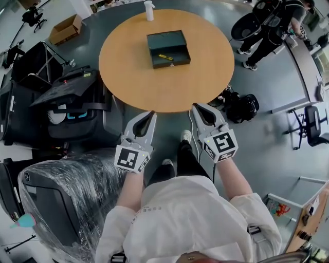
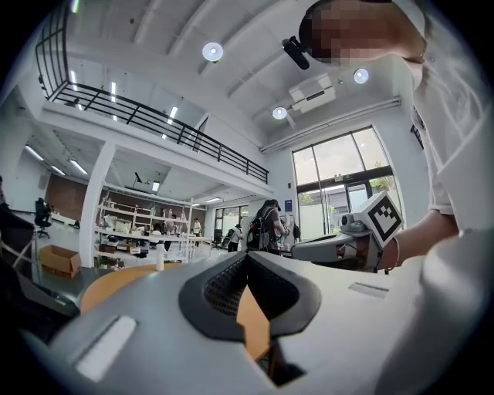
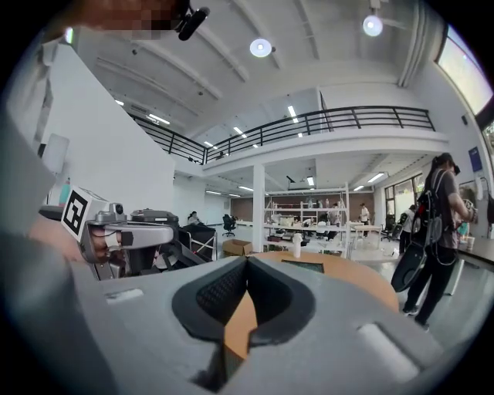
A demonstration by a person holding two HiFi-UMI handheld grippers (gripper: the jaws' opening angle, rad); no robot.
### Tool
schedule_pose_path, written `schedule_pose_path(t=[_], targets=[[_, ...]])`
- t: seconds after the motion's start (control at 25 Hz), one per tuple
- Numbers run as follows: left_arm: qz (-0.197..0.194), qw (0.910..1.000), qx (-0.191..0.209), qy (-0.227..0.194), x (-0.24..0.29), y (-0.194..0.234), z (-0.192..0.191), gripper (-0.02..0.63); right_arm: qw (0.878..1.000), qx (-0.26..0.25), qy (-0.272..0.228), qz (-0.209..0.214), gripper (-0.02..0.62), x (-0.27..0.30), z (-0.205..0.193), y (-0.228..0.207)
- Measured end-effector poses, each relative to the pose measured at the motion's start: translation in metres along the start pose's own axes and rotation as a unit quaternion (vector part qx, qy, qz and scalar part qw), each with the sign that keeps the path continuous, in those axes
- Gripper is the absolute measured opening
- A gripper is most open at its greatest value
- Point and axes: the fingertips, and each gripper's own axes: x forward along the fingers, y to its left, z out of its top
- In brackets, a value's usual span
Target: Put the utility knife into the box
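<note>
A dark green box (image 1: pixel 168 48) lies open on the far half of the round wooden table (image 1: pixel 133 77). Inside it rests a small yellow utility knife (image 1: pixel 165 56). My left gripper (image 1: pixel 152 114) and right gripper (image 1: pixel 196 107) hover side by side just short of the table's near edge, well back from the box. Both are shut with nothing between the jaws. In the left gripper view the jaws (image 2: pixel 247 254) meet at the tips. The right gripper view shows its jaws (image 3: pixel 247 261) closed too, with the box (image 3: pixel 302 265) low on the tabletop ahead.
A white bottle (image 1: pixel 149 10) stands at the table's far edge. Black cases and stands (image 1: pixel 72 102) crowd the left, with a plastic-wrapped chair (image 1: pixel 56 200) nearer me. A black backpack (image 1: pixel 241 108) sits on the floor at right. A person (image 1: pixel 272 25) stands at far right; a cardboard box (image 1: pixel 65 29) lies far left.
</note>
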Motion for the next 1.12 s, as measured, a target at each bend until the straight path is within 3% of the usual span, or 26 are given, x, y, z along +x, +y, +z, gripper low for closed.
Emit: schedule_pose_path(t=[0.4, 0.64, 0.92, 1.12], targets=[[0.006, 0.9999, -0.008, -0.003, -0.030, -0.035, -0.009, 0.017, 0.999, 0.018, 0.031, 0.013, -0.008, -0.045, -0.026, 0.032], [0.020, 0.9997, -0.008, -0.009, -0.018, -0.064, 0.000, 0.017, 0.999, 0.025, 0.028, 0.017, -0.008, -0.063, -0.020, 0.021], [0.039, 0.9992, 0.000, -0.014, -0.008, -0.090, 0.005, 0.017, 0.997, 0.033, 0.014, 0.068, -0.008, -0.078, -0.010, 0.011], [0.043, 0.9990, 0.007, -0.012, -0.003, -0.101, 0.005, 0.017, 0.998, 0.018, 0.014, 0.062, -0.008, -0.085, -0.010, -0.008]])
